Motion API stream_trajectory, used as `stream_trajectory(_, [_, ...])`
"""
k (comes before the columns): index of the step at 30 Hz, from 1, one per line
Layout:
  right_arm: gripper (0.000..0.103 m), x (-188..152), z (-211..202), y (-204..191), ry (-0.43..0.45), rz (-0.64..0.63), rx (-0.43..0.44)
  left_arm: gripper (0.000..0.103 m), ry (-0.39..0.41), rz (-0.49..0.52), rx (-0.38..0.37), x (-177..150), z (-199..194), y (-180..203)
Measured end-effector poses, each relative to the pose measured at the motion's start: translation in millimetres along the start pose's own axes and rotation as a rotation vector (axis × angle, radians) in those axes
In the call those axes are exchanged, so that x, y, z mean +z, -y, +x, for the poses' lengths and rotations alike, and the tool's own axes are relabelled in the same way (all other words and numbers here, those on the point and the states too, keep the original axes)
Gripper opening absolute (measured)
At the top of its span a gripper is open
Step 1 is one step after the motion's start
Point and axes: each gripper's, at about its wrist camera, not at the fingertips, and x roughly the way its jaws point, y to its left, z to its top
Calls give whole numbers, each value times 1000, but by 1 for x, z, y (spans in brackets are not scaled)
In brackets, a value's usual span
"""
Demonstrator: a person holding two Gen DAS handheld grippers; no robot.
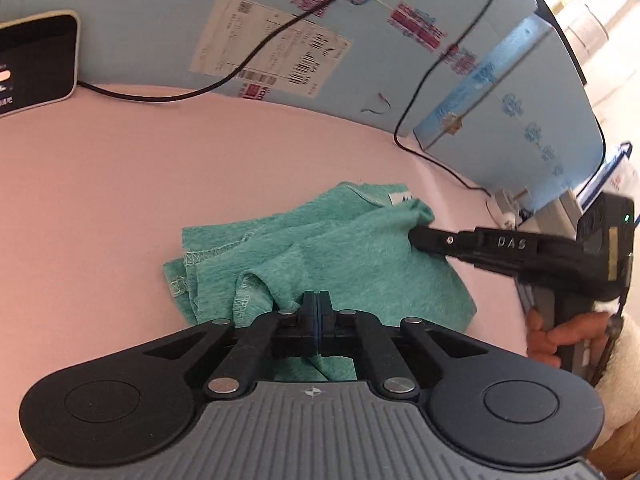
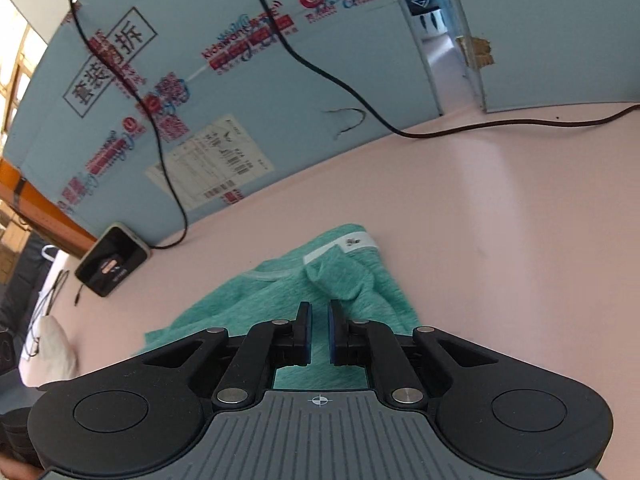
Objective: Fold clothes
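We have the crumpled teal knit garment (image 1: 320,256) on the pink tabletop (image 1: 100,208), near the blue cardboard wall (image 1: 160,20). Left gripper (image 1: 319,304) pinches its near fold; right gripper (image 2: 319,328) stands narrowly parted, so we should seat fabric before lifting.

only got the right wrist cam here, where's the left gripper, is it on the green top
Observer: Yes. The left gripper is at the near edge of the green top, jaws together, beside a raised stitched hem fold. I cannot confirm a pinch.
Operator: and how does my right one look from that side
Observer: The right gripper comes in from the right of the left wrist view, its tip against the bunched corner just below the white label.
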Motion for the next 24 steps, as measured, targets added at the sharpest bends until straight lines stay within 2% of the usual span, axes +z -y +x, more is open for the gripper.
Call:
stream_trajectory(1, [0, 0, 3, 3, 6, 12, -22, 3, 8, -26, -11, 1, 3, -4])
stream_trajectory(4, [0, -1, 9, 10, 47, 43, -29, 3, 30, -134, -35, 6, 9, -16])
stream_trajectory(6, [0, -3, 10, 7, 66, 16, -43, 3, 39, -184, -44, 8, 13, -20])
stream_trajectory(11, [0, -5, 6, 6, 66, 50, -60, 4, 50, -220, -35, 7, 7, -13])
stream_trajectory(12, [1, -4, 3, 8, 59, 70, -54, 13, 56, -213, -36, 6, 2, -9])
stream_trajectory(13, [10, -5, -3, 9, 54, 92, -45, 34, 66, -205, -44, 5, -4, -6])
stream_trajectory(14, [11, -5, -10, 10, 55, 107, -40, 48, 80, -195, -69, 2, -12, -5])
stream_trajectory(15, [12, -6, -18, 9, 72, 98, -43, 72, 93, -190, -95, 0, -21, -4])
stream_trajectory(16, [14, -7, -27, 8, 87, 88, -47, 81, 107, -187, -104, -2, -29, -2])
stream_trajectory(17, [22, -9, -34, 8, 97, 78, -51, 81, 120, -181, -101, -5, -37, -2])
stream_trajectory(18, [35, -11, -42, 9, 105, 68, -55, 82, 126, -174, -94, -7, -44, -2])
stream_trajectory(20, [47, -20, -53, 13, 108, 43, -81, 87, 126, -182, -69, -14, -55, -5])
stream_trajectory(24, [47, -40, -63, 25, 57, 28, -122, 90, 90, -233, -26, -31, -60, -18])
